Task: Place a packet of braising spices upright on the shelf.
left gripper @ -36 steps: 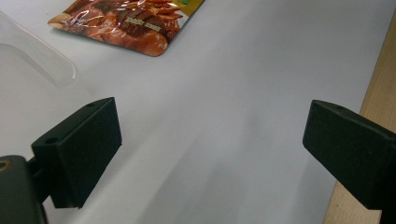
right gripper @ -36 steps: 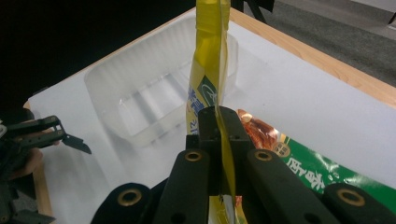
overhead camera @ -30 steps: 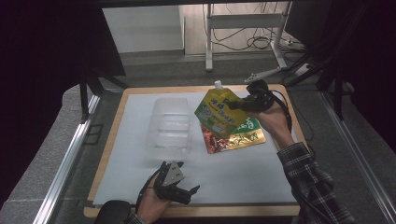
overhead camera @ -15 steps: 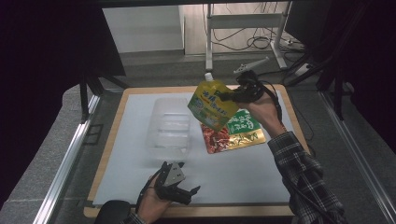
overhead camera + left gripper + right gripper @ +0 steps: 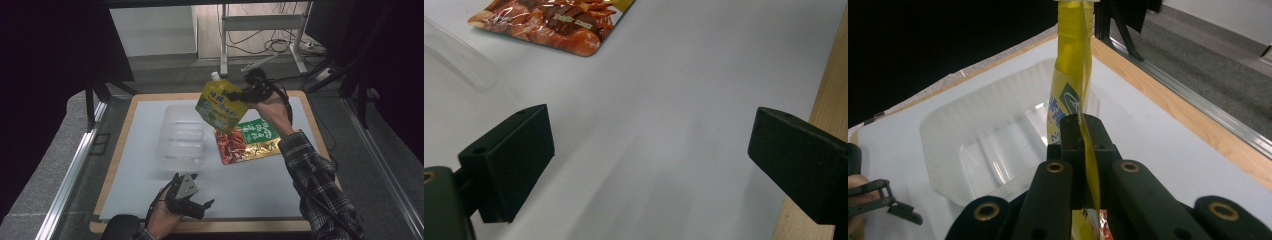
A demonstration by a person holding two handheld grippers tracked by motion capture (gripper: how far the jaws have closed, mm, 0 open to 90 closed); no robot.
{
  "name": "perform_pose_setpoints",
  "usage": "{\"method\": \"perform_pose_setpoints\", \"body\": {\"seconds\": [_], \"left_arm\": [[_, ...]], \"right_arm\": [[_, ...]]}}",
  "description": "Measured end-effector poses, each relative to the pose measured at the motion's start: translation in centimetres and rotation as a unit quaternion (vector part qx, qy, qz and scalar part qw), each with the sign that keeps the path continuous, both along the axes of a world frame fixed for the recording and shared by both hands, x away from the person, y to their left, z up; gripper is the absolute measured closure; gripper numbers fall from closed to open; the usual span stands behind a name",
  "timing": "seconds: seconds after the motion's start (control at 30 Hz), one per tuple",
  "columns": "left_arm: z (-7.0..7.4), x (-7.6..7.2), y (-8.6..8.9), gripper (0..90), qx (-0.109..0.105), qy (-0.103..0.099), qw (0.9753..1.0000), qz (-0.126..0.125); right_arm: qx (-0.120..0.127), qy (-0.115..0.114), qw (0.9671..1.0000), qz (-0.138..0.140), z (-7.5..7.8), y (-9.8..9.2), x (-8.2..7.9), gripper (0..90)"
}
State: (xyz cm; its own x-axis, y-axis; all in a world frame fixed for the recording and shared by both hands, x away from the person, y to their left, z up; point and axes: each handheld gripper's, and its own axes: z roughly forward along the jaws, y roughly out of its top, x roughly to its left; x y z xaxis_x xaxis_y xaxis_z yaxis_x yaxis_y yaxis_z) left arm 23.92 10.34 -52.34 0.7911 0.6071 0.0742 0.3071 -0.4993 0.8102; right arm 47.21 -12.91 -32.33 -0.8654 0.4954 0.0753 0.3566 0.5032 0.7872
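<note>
Upper centre of the high view, the right gripper holds a yellow spouted pouch up in the air, its fingers pinched on the pouch's right edge, the white cap pointing to the top of the frame. Below it and to the left, a clear plastic tray sits on the white mat of the table, and just right of the tray two flat packets lie together, a green packet partly over a red and gold snack packet. At the bottom centre of the frame the left gripper rests low over the mat, held in the person's hand, well apart from the tray and the packets, its fingers spread wide with nothing between them. Across the left gripper view, the two black fingers stand far apart over bare mat; the snack packet's red corner lies at the upper left, and the tray's clear rim shows at the left edge. Along the right gripper view, the fingers are closed on the thin edge of the yellow pouch, which rises to the top of the frame above the clear tray, with the left gripper at the lower left.
</note>
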Motion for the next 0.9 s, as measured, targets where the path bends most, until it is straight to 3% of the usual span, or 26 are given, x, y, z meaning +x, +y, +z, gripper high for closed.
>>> {"method": "perform_pose_setpoints", "body": {"seconds": [0.9], "left_arm": [[0.0,-0.1,-0.1,4.0,-0.008,0.009,0.9999,-0.009]], "right_arm": [[0.004,0.003,0.9999,0.015,-0.5,6.6,4.0,89.1]]}}
